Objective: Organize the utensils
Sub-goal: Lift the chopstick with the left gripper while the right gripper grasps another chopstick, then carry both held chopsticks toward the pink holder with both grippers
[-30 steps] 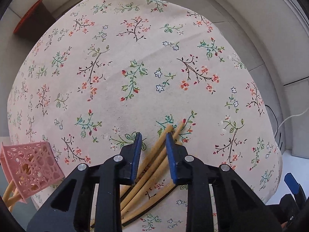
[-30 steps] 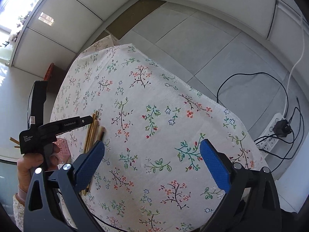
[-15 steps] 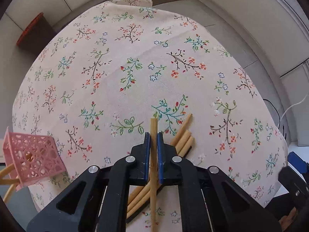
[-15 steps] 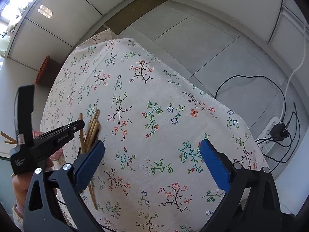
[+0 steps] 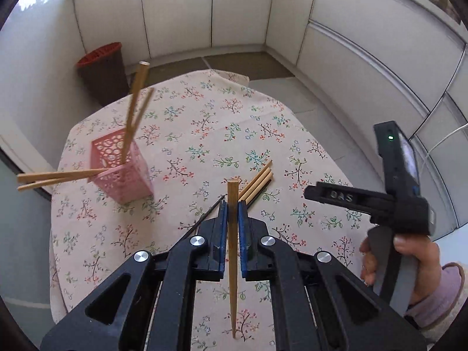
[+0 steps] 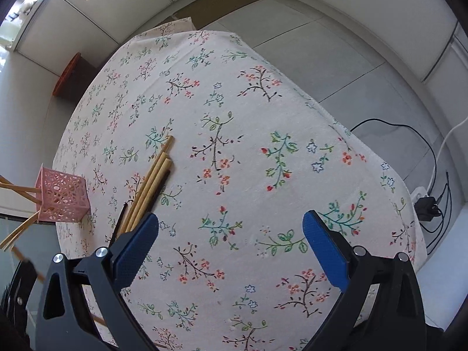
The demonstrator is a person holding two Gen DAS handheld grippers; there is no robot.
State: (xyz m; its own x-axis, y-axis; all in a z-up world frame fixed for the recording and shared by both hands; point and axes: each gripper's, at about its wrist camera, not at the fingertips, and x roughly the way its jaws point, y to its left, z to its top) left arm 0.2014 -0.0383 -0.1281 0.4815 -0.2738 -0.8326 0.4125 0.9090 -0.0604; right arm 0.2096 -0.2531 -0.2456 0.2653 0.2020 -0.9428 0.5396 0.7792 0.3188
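From the left wrist view, the left gripper (image 5: 231,213) is lifted above the surface (image 5: 204,134), its blue pads clamped on one chopstick (image 5: 233,234) that stands nearly upright between them. Three more chopsticks (image 5: 257,182) lie on the cloth just beyond. A pink basket (image 5: 120,169) sits to the left with chopsticks poking out. A hand (image 5: 409,257) grips the other tool at right.

From the right wrist view, the right gripper (image 6: 231,251) hangs over the surface, spread wide and holding nothing, with the loose chopsticks near its left finger.
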